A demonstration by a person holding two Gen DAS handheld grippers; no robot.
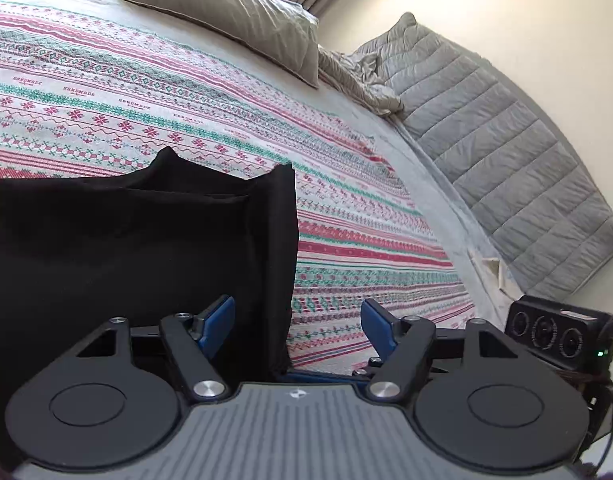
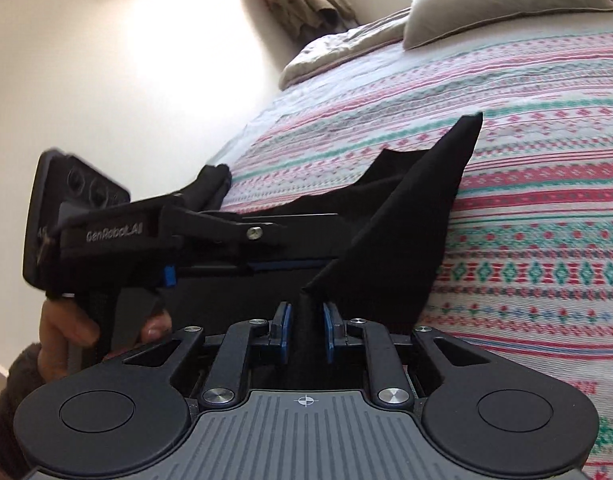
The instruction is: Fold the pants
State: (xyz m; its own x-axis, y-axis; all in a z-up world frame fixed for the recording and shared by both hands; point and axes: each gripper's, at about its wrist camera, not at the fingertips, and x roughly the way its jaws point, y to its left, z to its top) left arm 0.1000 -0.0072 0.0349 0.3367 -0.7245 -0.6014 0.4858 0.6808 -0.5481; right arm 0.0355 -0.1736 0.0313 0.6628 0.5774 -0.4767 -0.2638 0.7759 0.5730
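A bed (image 1: 106,92) covered by a striped red, green and white patterned spread is seen against a pale wall, with a beige pillow (image 1: 234,12) at its head and a grey quilted blanket (image 1: 494,136) along its far side. The black pants (image 1: 126,248) are held raised above the spread. The right gripper (image 2: 306,332) is clamped on a bunched fold of them, while the left gripper (image 1: 296,324) is spread wide with the cloth's edge hanging between its fingers, ungripped.

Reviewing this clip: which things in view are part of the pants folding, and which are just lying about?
Part of the job:
- black pants
- right gripper, shut on a bunched fold of the pants
- left gripper, open beside the cloth
- patterned bedspread, the folding surface

Just lying about:
- beige pillow
- grey quilted blanket
- crumpled sheet
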